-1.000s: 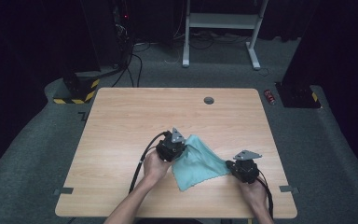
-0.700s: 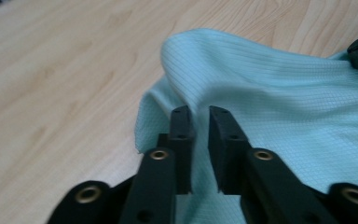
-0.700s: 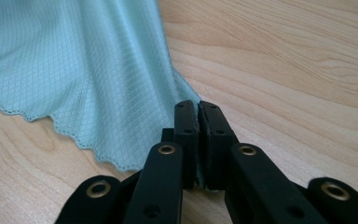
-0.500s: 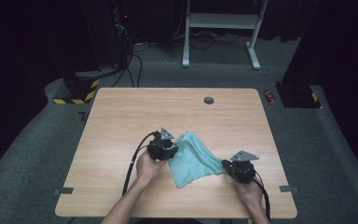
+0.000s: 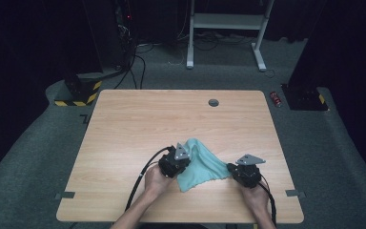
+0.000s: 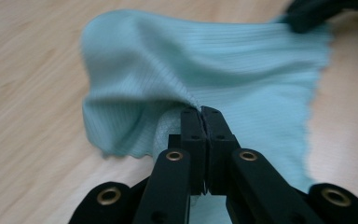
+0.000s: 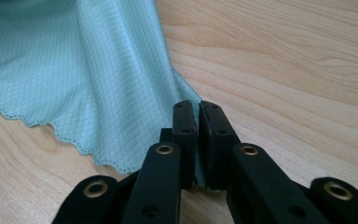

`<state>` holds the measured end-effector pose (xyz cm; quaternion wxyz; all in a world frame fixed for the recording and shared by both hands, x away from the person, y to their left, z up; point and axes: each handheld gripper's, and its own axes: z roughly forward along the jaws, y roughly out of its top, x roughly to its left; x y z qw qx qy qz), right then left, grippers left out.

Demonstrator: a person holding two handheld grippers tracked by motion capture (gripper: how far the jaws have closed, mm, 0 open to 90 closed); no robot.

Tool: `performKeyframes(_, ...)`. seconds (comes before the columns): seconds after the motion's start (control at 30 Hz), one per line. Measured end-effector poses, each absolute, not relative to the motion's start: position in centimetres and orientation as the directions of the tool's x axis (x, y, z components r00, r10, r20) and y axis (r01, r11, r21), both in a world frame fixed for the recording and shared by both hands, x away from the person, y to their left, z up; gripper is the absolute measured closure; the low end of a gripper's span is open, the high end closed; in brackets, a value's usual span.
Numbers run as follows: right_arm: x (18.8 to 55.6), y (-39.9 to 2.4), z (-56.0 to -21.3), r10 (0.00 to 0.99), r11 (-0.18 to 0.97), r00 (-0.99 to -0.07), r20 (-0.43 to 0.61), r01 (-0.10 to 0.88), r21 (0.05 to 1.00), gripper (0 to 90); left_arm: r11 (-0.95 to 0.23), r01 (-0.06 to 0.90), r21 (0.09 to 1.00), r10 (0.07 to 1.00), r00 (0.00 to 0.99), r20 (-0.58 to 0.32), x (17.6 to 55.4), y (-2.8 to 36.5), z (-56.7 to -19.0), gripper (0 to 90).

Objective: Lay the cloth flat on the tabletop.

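Your left gripper [image 5: 185,157] has just snapped closed again and now pinches a fold of the teal cloth [image 5: 201,163], which lies on the table [image 5: 124,124] toward six o'clock, bunched up between your hands. Over at the cloth's four o'clock corner, your right gripper [image 5: 230,168] is clamped on its edge.

Black claws [image 6: 200,122] with brass rivets, grey plates, trailing black cables
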<state>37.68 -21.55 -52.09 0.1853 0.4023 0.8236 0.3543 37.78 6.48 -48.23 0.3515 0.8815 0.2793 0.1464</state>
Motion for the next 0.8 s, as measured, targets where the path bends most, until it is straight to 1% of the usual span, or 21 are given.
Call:
performKeyframes(0.07, 37.7, -21.5, -52.1, 0.795, 0.425, -0.607, -0.021, 0.532, 0.732, 85.1, -0.629, 0.385, 0.676, 0.555, 0.831, 0.044, 37.1, 5.5, -48.9, 87.5)
performKeyframes(0.13, 37.7, -21.5, -52.1, 0.795, 0.423, -0.607, -0.018, 0.533, 0.733, 84.8, -0.644, 0.39, 0.658, 0.539, 0.842, 0.028, 36.7, 5.0, -49.6, 83.0)
performKeyframes(0.17, 37.7, -21.6, -52.1, 0.795, 0.423, -0.607, -0.017, 0.533, 0.733, 84.7, -0.643, 0.394, 0.657, 0.539, 0.842, 0.023, 36.7, 5.0, -49.8, 78.8)
performKeyframes(0.23, 37.7, -21.6, -52.1, 0.794, 0.424, -0.608, -0.018, 0.532, 0.733, 84.5, -0.615, 0.406, 0.676, 0.557, 0.831, 0.008, 36.6, 5.5, -49.7, 71.1)
performKeyframes(0.33, 37.6, -21.5, -52.1, 0.793, 0.426, -0.609, -0.02, 0.531, 0.733, 84.2, -0.541, 0.437, 0.719, 0.629, 0.777, 0.001, 36.8, 7.5, -48.9, 64.4)
performKeyframes(0.4, 37.7, -21.5, -52.1, 0.793, 0.426, -0.609, -0.019, 0.531, 0.733, 83.9, -0.479, 0.479, 0.736, 0.689, 0.724, -0.023, 37.3, 9.3, -48.5, 63.1)
performKeyframes(0.5, 37.7, -21.5, -52.1, 0.792, 0.427, -0.61, -0.021, 0.529, 0.733, 83.8, -0.451, 0.538, 0.712, 0.744, 0.668, -0.033, 38.0, 10.5, -48.8, 62.3)
performKeyframes(0.53, 37.7, -21.5, -52.1, 0.792, 0.428, -0.61, -0.022, 0.529, 0.733, 83.8, -0.452, 0.558, 0.696, 0.752, 0.658, -0.039, 38.4, 10.6, -49.2, 61.6)
performKeyframes(0.67, 37.7, -21.5, -52.1, 0.793, 0.426, -0.609, -0.021, 0.53, 0.733, 83.8, -0.474, 0.58, 0.663, 0.755, 0.655, -0.032, 39.4, 9.8, -50.6, 61.1)
performKeyframes(0.7, 37.7, -21.5, -52.1, 0.793, 0.426, -0.609, -0.021, 0.53, 0.734, 83.8, -0.478, 0.579, 0.66, 0.756, 0.654, -0.025, 39.8, 9.5, -50.9, 62.0)
performKeyframes(0.73, 37.7, -21.5, -52.1, 0.793, 0.426, -0.609, -0.02, 0.53, 0.734, 83.8, -0.473, 0.579, 0.664, 0.761, 0.649, -0.024, 40.2, 9.2, -51.0, 68.4)
performKeyframes(0.77, 37.7, -21.5, -52.1, 0.793, 0.425, -0.608, -0.02, 0.53, 0.734, 83.8, -0.467, 0.581, 0.666, 0.761, 0.648, -0.031, 40.5, 9.1, -51.1, 72.1)
performKeyframes(0.8, 37.7, -21.5, -52.1, 0.793, 0.425, -0.608, -0.02, 0.53, 0.734, 83.8, -0.47, 0.581, 0.665, 0.757, 0.653, -0.036, 40.9, 9.0, -51.0, 72.1)
